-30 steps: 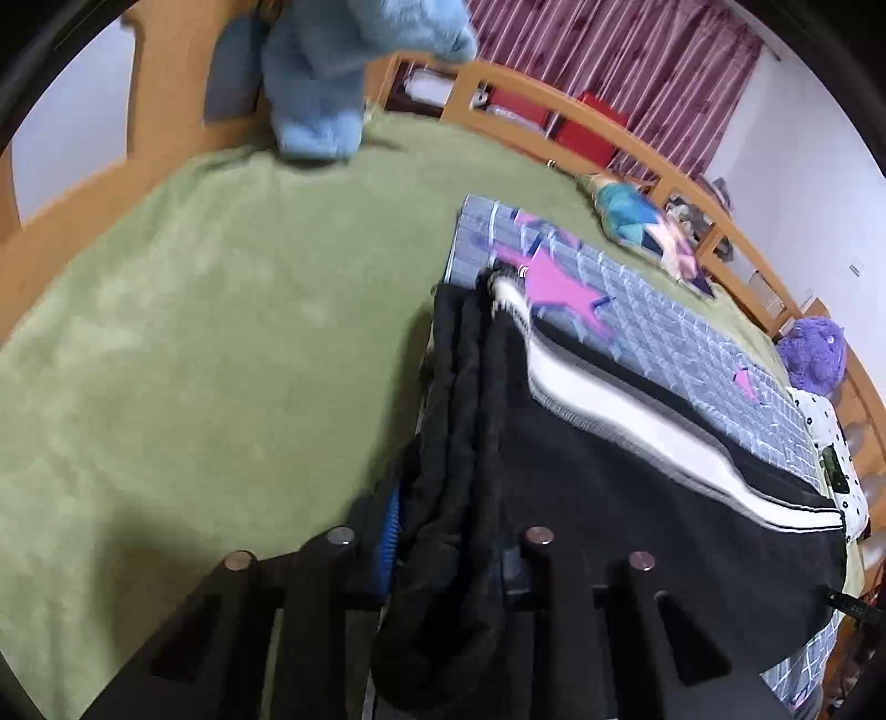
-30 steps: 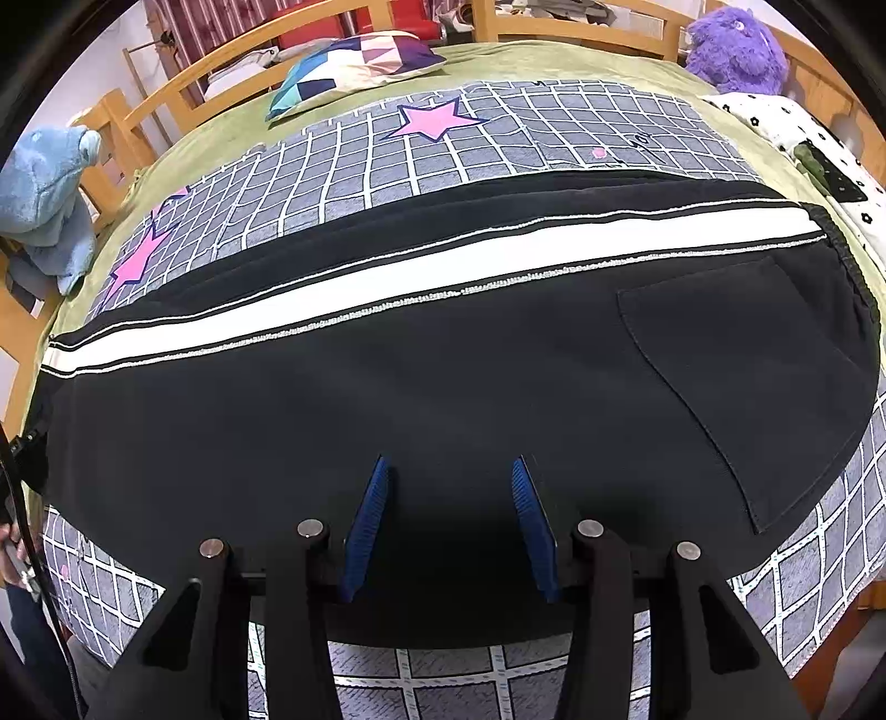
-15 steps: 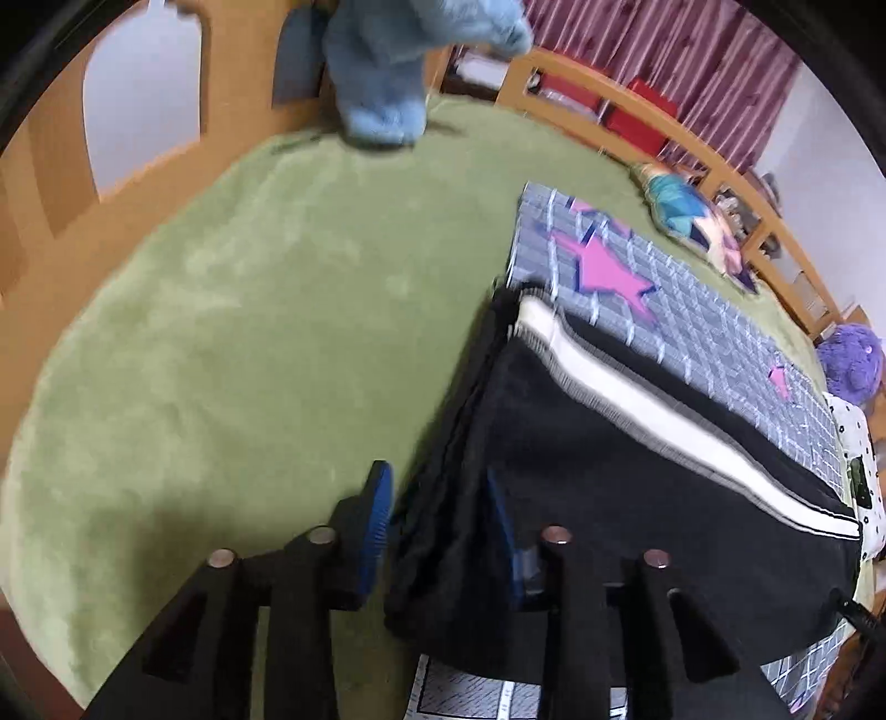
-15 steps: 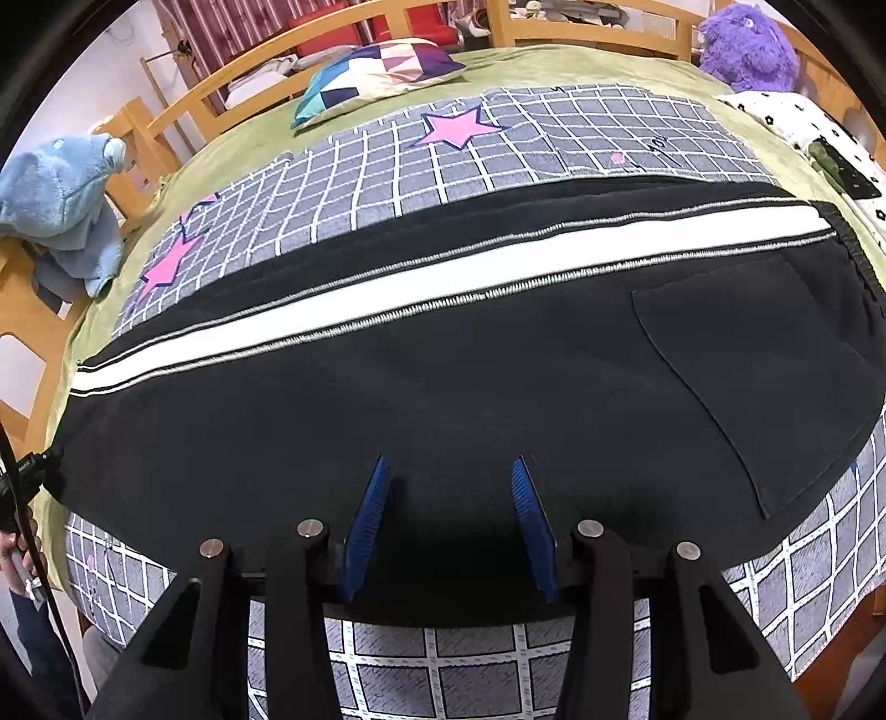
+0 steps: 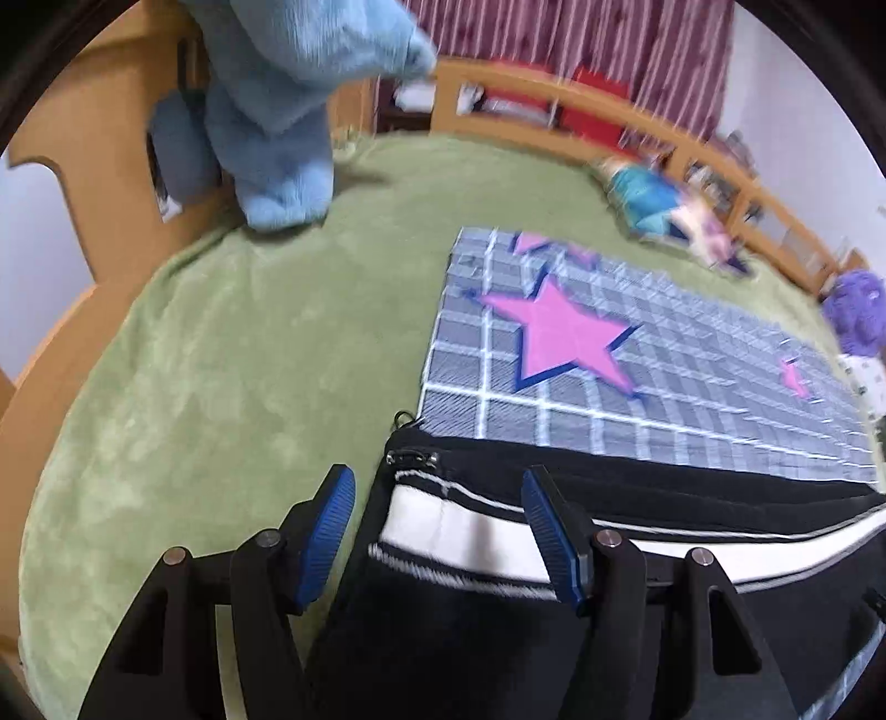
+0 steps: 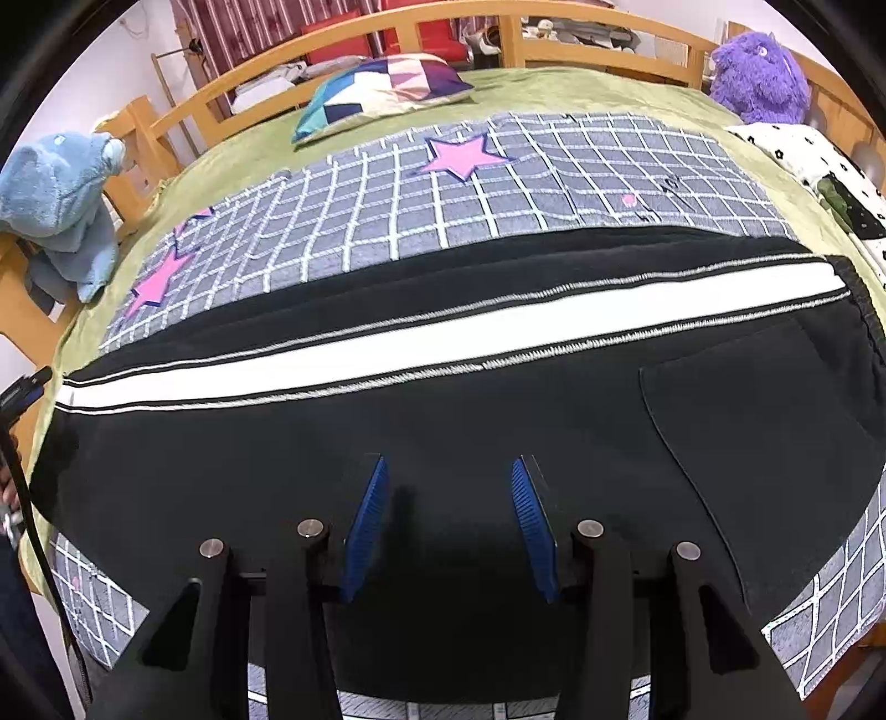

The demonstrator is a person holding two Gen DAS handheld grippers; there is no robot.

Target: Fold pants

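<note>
Around your work you have a green plush blanket [image 5: 232, 354] over the bed, with a wooden rail [image 6: 554, 47] running round it; a blue stuffed toy [image 5: 277, 105] slumps against the board at the far left corner, a patchwork pillow [image 6: 382, 88] lies near the far rail, and a purple plush [image 6: 761, 77] sits at the far right corner; none of these touch the pants. A grey sheet [image 6: 498, 183], gridded in white and set with pink stars, is spread on the blanket.

The pants [image 6: 443, 410] lie on that sheet, stretched flat across it from left to right; they are black, soft and matte, with a broad white stripe [image 6: 443, 338] edged in zigzag stitching along the leg, a patch pocket towards the right end, and a gathered waistband at the right edge. In your left view the cuff end [image 5: 421, 487] shows a short zip and lies at the sheet's near left corner.

Your left gripper [image 5: 437, 526] stands with jaws wide, straddling the cuff end, the ribbed blue pads clear of the cloth on both sides; your right gripper [image 6: 448, 526] hovers over the middle of the black leg, jaws spread, holding nothing.
</note>
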